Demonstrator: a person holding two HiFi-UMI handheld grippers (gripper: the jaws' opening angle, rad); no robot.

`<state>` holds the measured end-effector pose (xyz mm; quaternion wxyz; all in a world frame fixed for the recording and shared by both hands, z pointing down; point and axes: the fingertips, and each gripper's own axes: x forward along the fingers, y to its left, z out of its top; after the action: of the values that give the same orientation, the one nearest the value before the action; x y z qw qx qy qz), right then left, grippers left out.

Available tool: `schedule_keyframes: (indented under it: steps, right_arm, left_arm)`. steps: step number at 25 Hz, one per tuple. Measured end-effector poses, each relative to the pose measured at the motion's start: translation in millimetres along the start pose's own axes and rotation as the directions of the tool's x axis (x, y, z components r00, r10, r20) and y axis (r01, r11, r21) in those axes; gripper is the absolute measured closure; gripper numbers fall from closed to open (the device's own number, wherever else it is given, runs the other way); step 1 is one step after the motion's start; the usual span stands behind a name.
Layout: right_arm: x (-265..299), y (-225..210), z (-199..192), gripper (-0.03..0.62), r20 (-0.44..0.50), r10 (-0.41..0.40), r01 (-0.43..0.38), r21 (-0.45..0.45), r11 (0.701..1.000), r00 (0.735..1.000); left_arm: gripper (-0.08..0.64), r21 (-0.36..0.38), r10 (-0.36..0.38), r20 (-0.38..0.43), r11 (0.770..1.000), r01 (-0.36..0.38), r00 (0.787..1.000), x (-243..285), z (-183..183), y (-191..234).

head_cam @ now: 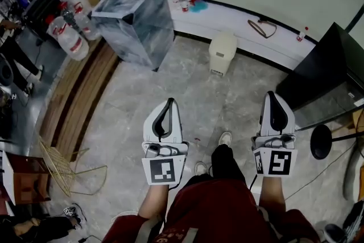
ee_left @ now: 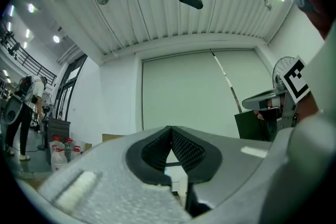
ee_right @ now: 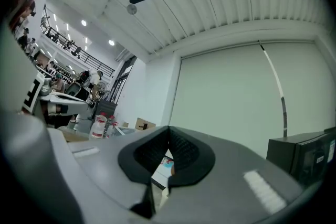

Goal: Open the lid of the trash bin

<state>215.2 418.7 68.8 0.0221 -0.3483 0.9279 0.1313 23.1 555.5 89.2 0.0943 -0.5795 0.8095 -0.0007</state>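
A small cream trash bin (head_cam: 222, 52) with its lid down stands on the grey floor against the white wall, well ahead of me. Both grippers are held out in front of my body, far short of the bin. My left gripper (head_cam: 169, 101) has its dark jaws closed tip to tip with nothing between them; its own view shows the tips (ee_left: 170, 129) meeting against the pale wall. My right gripper (head_cam: 272, 94) looks the same, its jaws (ee_right: 168, 129) touching at the tip and empty. Neither gripper view shows the bin clearly.
A large plastic-wrapped box (head_cam: 135, 20) stands left of the bin, with water bottles (head_cam: 71, 40) beyond it. A black cabinet (head_cam: 324, 74) and a round stand base (head_cam: 321, 141) are at the right. A wire rack (head_cam: 63, 165) lies at the lower left. My shoe (head_cam: 225, 138) is on the floor.
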Motion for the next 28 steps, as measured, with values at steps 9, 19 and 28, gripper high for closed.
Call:
schedule_keyframes:
  steps: [9, 19, 28]
  right_arm:
    - [50, -27, -19, 0.592, 0.014, -0.006, 0.006, 0.015, 1.000, 1.000]
    - [113, -116, -65, 0.592, -0.045, -0.068, 0.069, 0.013, 0.998, 0.997]
    - [163, -192, -91, 0.592, -0.054, -0.128, 0.130, 0.042, 0.991, 0.990]
  left_arm:
    - [0.555, 0.014, -0.005, 0.013, 1.000, 0.005, 1.000, 59, -2, 0]
    - [0.555, -0.004, -0.101, 0.005, 0.995, 0.101, 0.995, 190, -19, -47]
    - [0.555, 0.038, -0.162, 0.008, 0.986, 0.161, 0.987, 283, -19, -89]
